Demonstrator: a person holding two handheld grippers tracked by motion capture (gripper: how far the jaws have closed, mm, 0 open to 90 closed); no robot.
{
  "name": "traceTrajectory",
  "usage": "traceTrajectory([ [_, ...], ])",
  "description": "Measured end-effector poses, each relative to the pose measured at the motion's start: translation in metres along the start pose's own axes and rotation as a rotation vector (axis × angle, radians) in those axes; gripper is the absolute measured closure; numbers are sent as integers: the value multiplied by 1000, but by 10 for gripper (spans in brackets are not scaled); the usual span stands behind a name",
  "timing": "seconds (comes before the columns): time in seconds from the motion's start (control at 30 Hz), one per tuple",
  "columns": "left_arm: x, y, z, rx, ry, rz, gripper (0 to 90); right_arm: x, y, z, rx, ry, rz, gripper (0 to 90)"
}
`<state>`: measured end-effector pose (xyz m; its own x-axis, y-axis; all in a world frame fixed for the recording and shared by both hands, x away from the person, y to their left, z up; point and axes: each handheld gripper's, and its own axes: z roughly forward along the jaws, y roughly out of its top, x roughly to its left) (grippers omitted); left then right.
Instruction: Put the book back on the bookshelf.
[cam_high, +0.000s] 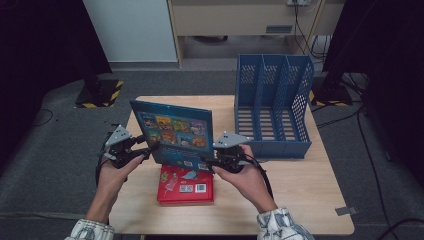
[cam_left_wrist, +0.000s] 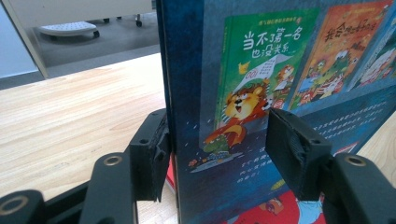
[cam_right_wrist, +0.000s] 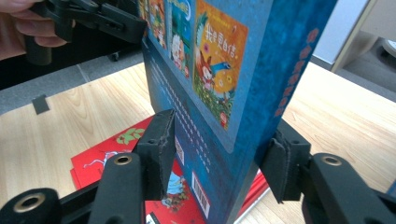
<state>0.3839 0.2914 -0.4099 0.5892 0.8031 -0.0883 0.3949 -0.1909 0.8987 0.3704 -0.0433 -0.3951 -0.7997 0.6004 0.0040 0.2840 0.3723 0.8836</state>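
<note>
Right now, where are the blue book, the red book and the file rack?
blue book (cam_high: 175, 131), high view, back cover.
red book (cam_high: 186, 187), high view, cover near the barcode.
file rack (cam_high: 277, 149), high view, front wall.

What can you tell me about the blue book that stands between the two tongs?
The blue book is a thick hardcover, dark blue, glossy. Its back cover, facing the person, shows small pictures of cartoon covers, Chinese text and a barcode near the bottom. It stands upright on its lower edge, which rests on the red book lying flat on the table. The left tongs and right tongs bracket its side edges; how firmly the pads press is unclear.
</note>
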Motion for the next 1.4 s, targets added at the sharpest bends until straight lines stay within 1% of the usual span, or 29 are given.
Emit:
traceTrajectory([
  [0.17, 0, 1, 0, 5, 4, 1, 403, 1, 4, 0, -3, 6, -10, 486],
  [0.23, -1, 2, 1, -10, 5, -12, 388, 2, 6, -1, -13, 11, -16, 482],
  [0.27, -1, 2, 1, -10, 5, -12, 375, 2, 6, -1, -13, 11, -16, 482],
  [0.3, -1, 4, 0, -29, 10, -19, 370, 3, 8, -2, -29, 18, -19, 477],
  [0.33, -2, 4, 0, -35, 12, -21, 371, 4, 10, -3, -34, 23, -25, 473],
  [0.5, -4, 8, -1, -31, 17, -9, 372, 8, 20, -6, -65, 45, -46, 462],
  [0.57, -4, 8, -1, -27, 18, -7, 373, 9, 26, -6, -67, 52, -54, 439],
  [0.6, -4, 8, -2, -29, 17, -9, 373, 9, 31, -6, -78, 53, -61, 419],
  [0.7, -4, 7, -2, -27, 18, -5, 377, 8, 36, -7, -98, 60, -58, 409],
  [0.83, -4, 8, -3, -25, 21, -7, 378, 7, 47, -9, -125, 71, -57, 443],
  [0.93, -5, 8, -3, -24, 28, 0, 379, 7, 51, -9, -132, 78, -58, 462],
  [1.0, -6, 8, -2, -24, 28, 1, 379, 6, 55, -11, -152, 83, -53, 472],
  [1.03, -5, 8, -2, -28, 24, -4, 379, 5, 59, -12, -168, 92, -47, 495],
  [1.13, -5, 8, -1, -29, 21, -4, 378, 4, 62, -14, -182, 102, -41, 518],
  [1.17, -5, 8, -1, -28, 21, -3, 375, 3, 65, -15, -191, 108, -38, 557],
  [1.2, -5, 8, -1, -28, 21, -3, 373, 3, 65, -15, -191, 108, -38, 557],
  [1.33, -6, 9, 0, -22, 23, 5, 364, 1, 71, -14, -214, 124, -33, 610],
  [1.4, -6, 9, 0, -21, 25, 5, 364, 1, 74, -14, -223, 124, -32, 617],
])
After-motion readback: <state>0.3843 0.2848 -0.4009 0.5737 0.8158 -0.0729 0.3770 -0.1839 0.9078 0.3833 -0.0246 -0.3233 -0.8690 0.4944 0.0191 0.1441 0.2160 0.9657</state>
